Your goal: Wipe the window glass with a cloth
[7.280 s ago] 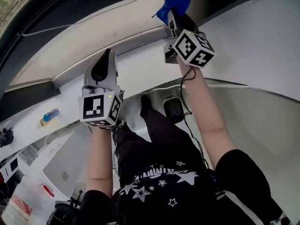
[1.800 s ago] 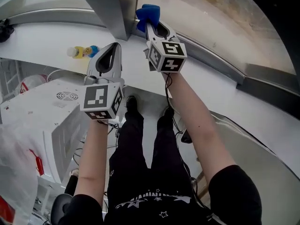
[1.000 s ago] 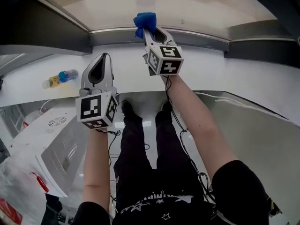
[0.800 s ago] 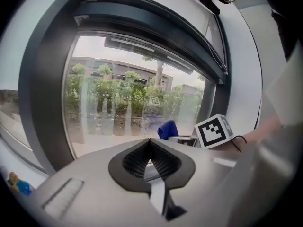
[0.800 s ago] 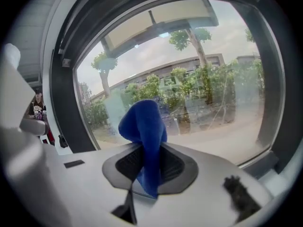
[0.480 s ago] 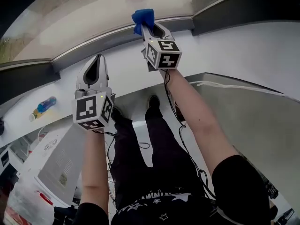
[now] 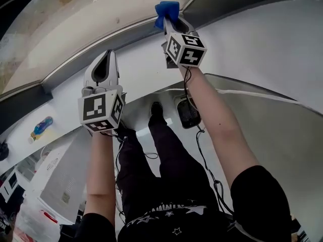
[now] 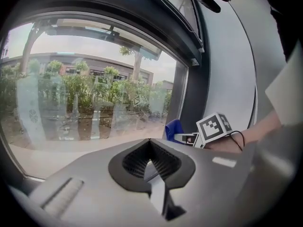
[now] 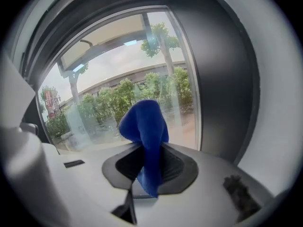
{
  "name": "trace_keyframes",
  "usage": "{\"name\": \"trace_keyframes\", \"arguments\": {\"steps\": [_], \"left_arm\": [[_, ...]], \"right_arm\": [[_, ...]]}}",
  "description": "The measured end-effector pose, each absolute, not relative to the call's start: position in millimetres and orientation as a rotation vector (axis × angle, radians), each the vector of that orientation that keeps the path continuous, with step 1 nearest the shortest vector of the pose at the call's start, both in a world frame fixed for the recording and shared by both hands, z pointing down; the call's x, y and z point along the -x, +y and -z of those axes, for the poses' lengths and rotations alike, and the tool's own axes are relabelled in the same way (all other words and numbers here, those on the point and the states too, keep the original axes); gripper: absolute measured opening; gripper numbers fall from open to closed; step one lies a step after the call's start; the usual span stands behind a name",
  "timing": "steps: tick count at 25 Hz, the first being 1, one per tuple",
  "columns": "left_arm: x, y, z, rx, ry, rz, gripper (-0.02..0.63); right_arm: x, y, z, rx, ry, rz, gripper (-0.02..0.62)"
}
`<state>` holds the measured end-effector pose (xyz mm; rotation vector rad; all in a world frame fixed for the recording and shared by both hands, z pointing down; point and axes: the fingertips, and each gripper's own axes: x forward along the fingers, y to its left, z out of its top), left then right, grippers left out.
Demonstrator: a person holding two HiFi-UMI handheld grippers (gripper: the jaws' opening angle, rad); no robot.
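**Inspector:** Cloth, location?

**Assistant:** The blue cloth [image 9: 144, 126] is pinched in the jaws of the right gripper [image 9: 143, 148]. It bunches up past the jaw tips, and a short tail hangs back between the pads. In the head view the cloth [image 7: 167, 10] sits at the lower edge of the glass [image 7: 75, 29], hard by the dark frame [image 7: 227, 0].

**Inspector:** Contact with the glass?

**Assistant:** Not confirmed. From the left gripper view the cloth [image 8: 173, 128] lies at the bottom right corner of the glass [image 8: 85, 103], just beside the frame [image 8: 189, 93] post. No view shows whether it touches.

**Inspector:** Right gripper [image 7: 170, 23], position?

**Assistant:** Held forward on an outstretched arm, pointing at that corner. Its own view looks onto the glass [image 9: 109, 98] with the frame [image 9: 222, 79] to the right.

**Inspector:** Left gripper?

**Assistant:** The left gripper [image 7: 107, 54] is held over the white sill [image 7: 141, 64], well apart from the cloth and short of the glass. Its jaws [image 8: 149, 142] are pressed together with nothing between them.

**Inspector:** Anything else noted?

**Assistant:** A bottle [image 7: 40, 128] lies on the sill at far left. A white wall [image 7: 262, 39] runs right of the frame. Trees and a low building show through the glass.
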<state>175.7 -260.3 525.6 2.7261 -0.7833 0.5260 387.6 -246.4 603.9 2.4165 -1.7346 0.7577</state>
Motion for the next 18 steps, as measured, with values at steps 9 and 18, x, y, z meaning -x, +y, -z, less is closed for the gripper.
{"name": "trace_keyframes", "arguments": {"steps": [9,18], "left_arm": [[-233.6,-243.7,-521.1,-2.772,-0.722,-0.533,0.009],[-227.6,-228.3,-521.7,-2.765,-0.722,-0.525,0.009]], "right_arm": [[-446.5,-211.0,-608.5,-2.48,-1.636,-0.773,0.077],[-444.2,-200.7,-610.0,-2.477,-1.624,-0.784,0.077]]}}
